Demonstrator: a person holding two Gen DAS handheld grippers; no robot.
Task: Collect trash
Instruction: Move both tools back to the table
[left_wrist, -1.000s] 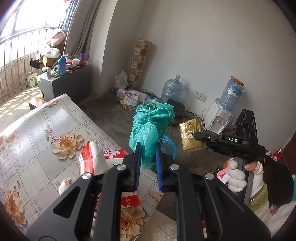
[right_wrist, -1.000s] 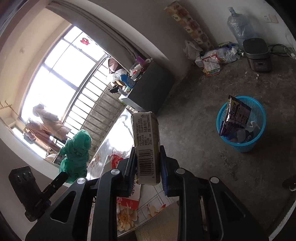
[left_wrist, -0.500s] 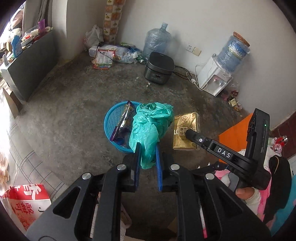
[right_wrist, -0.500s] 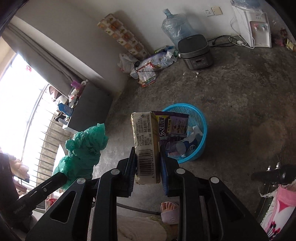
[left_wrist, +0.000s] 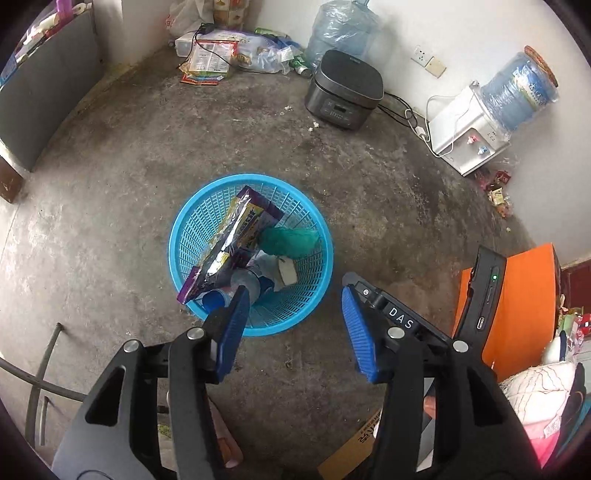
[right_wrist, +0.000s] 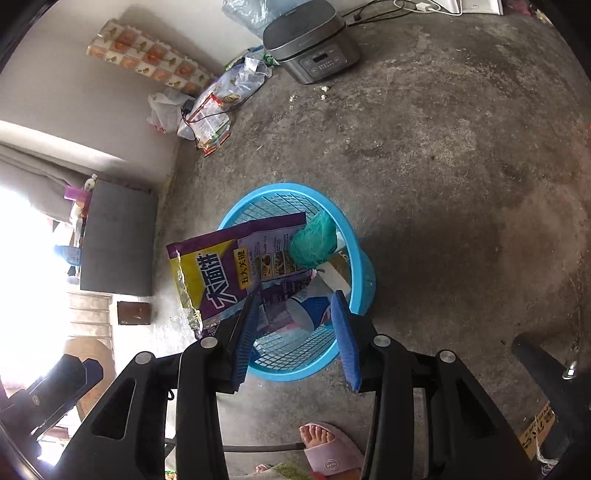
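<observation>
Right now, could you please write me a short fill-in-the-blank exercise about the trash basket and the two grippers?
1. The green bag lies inside the ____ plastic basket.
2. The left gripper and the right gripper both have their jaws ____.
3. The purple wrapper sticks out over the basket's ____.
4. The basket stands on the bare concrete ____.

Missing words: blue; open; rim; floor

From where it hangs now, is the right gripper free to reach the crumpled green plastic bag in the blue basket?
Probably yes. The right gripper is open above the blue basket, and the crumpled green plastic bag lies on top, uncovered; only the purple snack packet leans beside it.
</observation>
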